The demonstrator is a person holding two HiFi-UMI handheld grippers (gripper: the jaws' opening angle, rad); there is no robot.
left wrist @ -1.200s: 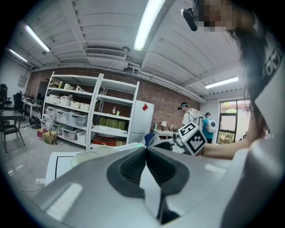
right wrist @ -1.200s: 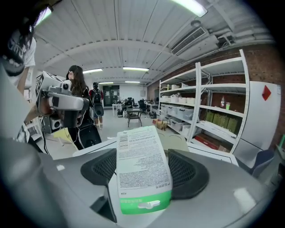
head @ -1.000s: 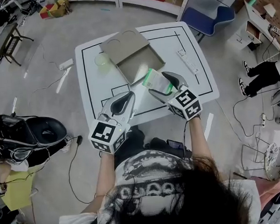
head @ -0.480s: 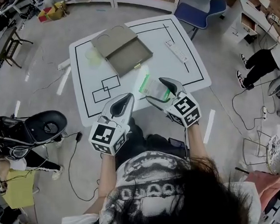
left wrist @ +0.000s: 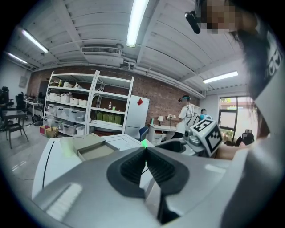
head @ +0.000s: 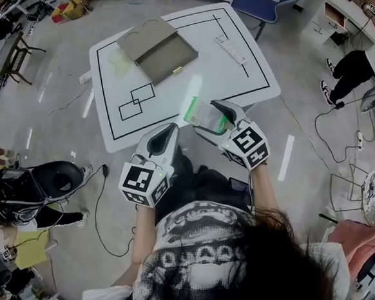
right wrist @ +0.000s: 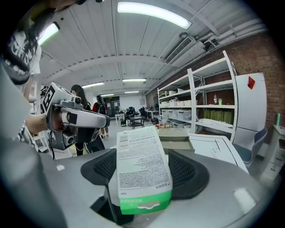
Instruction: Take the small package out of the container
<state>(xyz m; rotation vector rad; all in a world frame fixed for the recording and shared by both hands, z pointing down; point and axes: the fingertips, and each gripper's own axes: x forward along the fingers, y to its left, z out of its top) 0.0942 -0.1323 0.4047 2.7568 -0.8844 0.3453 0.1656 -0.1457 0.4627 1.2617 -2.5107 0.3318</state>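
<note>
At left: left gripper (head: 165,133) off near edge of table (head: 234,84), jaws pressed together on nothing (spare hand, likely idle for this step). Beyond, on table: container (head: 158,46), shallow tray, contents too small to tell. Right of centre: right gripper (head: 209,118) clamped on small package (head: 199,111), flat between pads, lifted off table, well apart from container. Removal looks done; set-down probably next. Far right: remote (head: 230,48).

The white table (head: 215,80) bears a grey container (head: 157,48) and remote (head: 231,49).
</note>
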